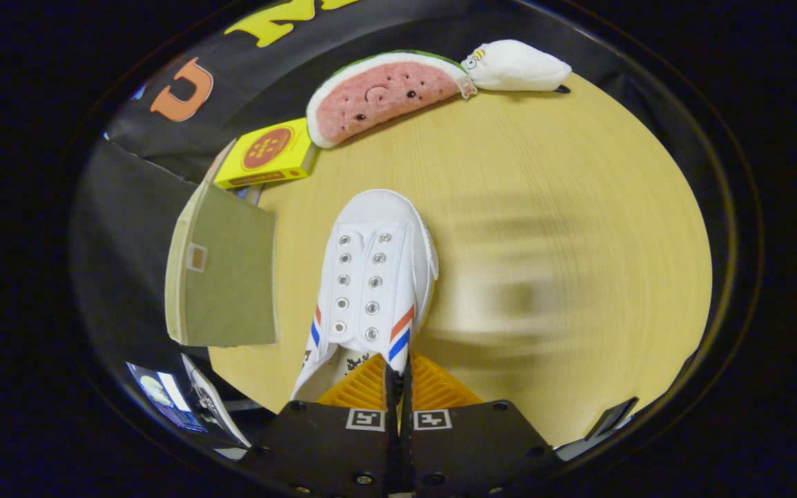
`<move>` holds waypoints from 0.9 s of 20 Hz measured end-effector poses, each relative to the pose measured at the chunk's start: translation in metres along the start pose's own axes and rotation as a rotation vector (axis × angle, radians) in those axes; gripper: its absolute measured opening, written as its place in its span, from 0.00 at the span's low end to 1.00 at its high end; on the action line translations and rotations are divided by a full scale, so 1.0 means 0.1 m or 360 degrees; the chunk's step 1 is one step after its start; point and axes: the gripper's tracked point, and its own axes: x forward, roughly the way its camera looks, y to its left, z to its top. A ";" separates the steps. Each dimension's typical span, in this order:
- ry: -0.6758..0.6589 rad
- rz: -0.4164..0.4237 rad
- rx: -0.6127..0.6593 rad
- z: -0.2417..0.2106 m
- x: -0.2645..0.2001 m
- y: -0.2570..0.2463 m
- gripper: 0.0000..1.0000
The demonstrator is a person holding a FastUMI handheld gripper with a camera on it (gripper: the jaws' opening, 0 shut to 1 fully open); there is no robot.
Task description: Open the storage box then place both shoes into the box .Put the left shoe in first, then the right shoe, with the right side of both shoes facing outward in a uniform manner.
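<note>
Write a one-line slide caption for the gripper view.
Jaws shut on the heel side of a white shoe, carried over the wooden table beside the olive box.

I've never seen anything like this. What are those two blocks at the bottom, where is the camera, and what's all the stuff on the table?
A person is carrying a hand-held gripper, a two-finger clamp with the camera riding on it, looking forward along its fingers. The fingers are closed on the side wall of a white canvas shoe with red and blue stripes, near its opening. Its toe points away over the round pale wooden table. Beside it stands an olive fabric storage box. Beyond lie a yellow carton, a watermelon-slice plush toy and a white plush toy.
</note>
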 end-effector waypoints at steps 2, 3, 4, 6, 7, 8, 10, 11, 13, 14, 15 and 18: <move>-0.0068 0.0049 0.0018 0.01 0.03 0.02 0.00; -0.0109 0.0053 -0.0004 0.02 0.05 0.02 0.00; -0.0144 0.0049 -0.0035 0.01 0.08 0.00 0.00; -0.0205 0.0033 -0.0107 0.02 0.13 -0.03 0.00; -0.0231 0.0028 -0.0142 0.03 0.18 -0.06 0.00; -0.0253 0.0032 -0.0165 0.03 0.19 -0.08 0.00; -0.0269 0.0051 -0.0194 0.03 0.25 -0.11 0.00; -0.0270 0.0063 -0.0199 0.03 0.27 -0.12 0.00; -0.0273 0.0070 -0.0213 0.04 0.26 -0.13 0.00; -0.0276 0.0052 -0.0219 0.05 0.24 -0.13 0.00; -0.0280 0.0028 -0.0225 0.06 0.24 -0.16 0.00; -0.0283 -0.0074 -0.0227 0.03 0.23 -0.20 0.00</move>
